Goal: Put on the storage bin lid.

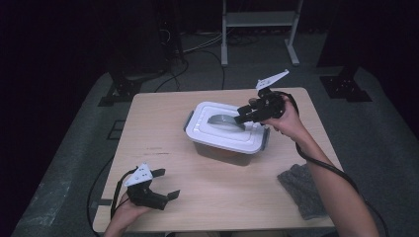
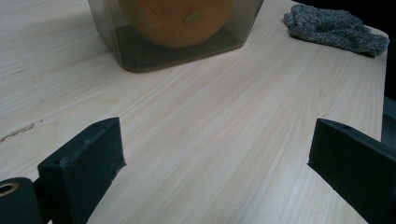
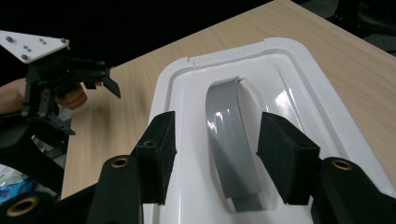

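The right claw (image 3: 212, 158) hangs open astride the grey handle (image 3: 231, 140) of the white lid (image 3: 299, 84) — gripping nothing; the left claw (image 2: 217, 154) gapes wide and empty over the bench (image 2: 224, 116).

My high view looks forward and down on the whole table (image 1: 163, 143) from above. My left gripper view sits low, close over the wood, facing the container (image 2: 177, 51) ahead of its jaws. My right gripper view looks closely down on the white lid (image 3: 187, 93) between its jaws. All views share this container.
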